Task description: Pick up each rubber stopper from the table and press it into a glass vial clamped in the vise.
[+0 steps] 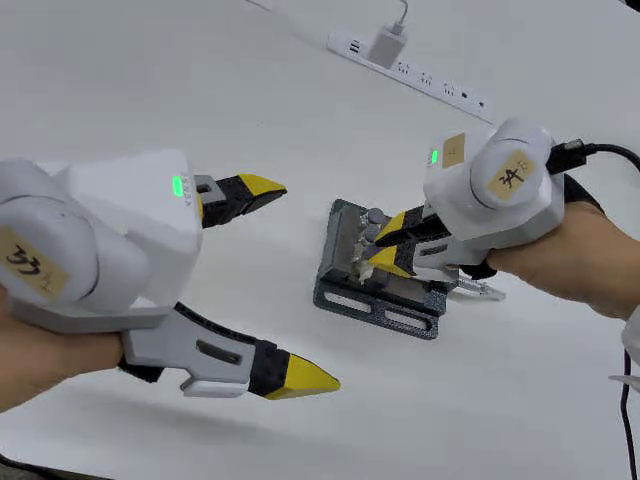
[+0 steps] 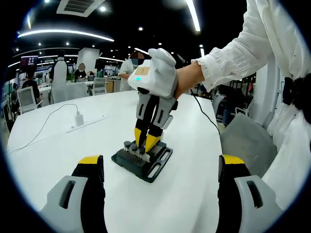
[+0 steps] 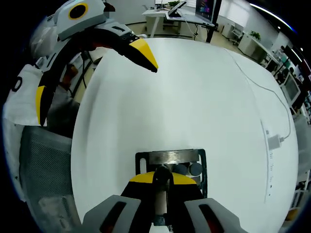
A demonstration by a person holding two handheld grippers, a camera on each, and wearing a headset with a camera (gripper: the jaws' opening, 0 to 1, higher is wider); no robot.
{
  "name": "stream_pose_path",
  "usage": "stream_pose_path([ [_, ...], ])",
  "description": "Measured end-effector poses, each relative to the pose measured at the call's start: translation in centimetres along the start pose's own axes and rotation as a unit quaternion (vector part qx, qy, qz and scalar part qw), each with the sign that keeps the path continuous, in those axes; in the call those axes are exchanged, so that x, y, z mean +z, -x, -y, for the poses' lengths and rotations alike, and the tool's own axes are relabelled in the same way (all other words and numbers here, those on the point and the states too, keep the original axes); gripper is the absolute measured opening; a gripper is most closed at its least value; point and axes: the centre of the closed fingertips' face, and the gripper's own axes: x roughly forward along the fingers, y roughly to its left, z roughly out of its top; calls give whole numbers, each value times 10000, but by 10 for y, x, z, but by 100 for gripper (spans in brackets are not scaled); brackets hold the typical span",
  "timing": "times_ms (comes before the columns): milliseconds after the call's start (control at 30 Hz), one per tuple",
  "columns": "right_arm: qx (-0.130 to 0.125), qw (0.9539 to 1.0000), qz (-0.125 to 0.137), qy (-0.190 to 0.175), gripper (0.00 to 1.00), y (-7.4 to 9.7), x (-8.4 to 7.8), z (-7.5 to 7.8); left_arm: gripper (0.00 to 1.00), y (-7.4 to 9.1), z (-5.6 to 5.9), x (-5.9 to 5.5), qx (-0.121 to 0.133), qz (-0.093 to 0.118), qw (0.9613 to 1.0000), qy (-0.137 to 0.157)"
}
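The right gripper [image 1: 388, 243] reaches down onto the vise [image 1: 345, 290], a dark, flat-based clamp that lies on the white table [image 1: 200, 90] in front of the person. In the right gripper view its yellow-tipped fingers [image 3: 141, 177] stand close together, clamped on a dark rubber stopper [image 3: 162, 174] that sits right above the vise's metal jaw. Just beside it, along the same jaw, two more grey stoppers [image 3: 188, 168] sit in a row, apart from the fingers. In the head view, pale glass vials [image 1: 358, 262] show between the vise's jaw plates under the fingertips, though how far the held stopper is seated in its vial cannot be made out. The left gripper [image 1: 285, 280] hovers above the table to the left of the vise, well apart from it, its fingers spread wide and holding nothing; in its own view the vise and the right gripper stand between its two yellow tips. A bare hand [image 2: 187, 77] with a white sleeve [image 2: 233, 53] holds the right gripper. At the far edge of the table lies a white power strip [image 1: 425, 78] with a charger [image 1: 385, 45] plugged into it.
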Motion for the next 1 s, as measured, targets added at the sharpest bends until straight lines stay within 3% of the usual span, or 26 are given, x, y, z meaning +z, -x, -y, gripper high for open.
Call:
stream_pose_path([
  [467, -198, 9979, -351, 499, 5, -4, 0, 1, 97, -2, -1, 4, -9, 51, 10000, 28],
  [1000, -217, 9989, -202, 363, 7, -4, 0, 3, 95, -3, 0, 7, -43, 62, 10000, 24],
])
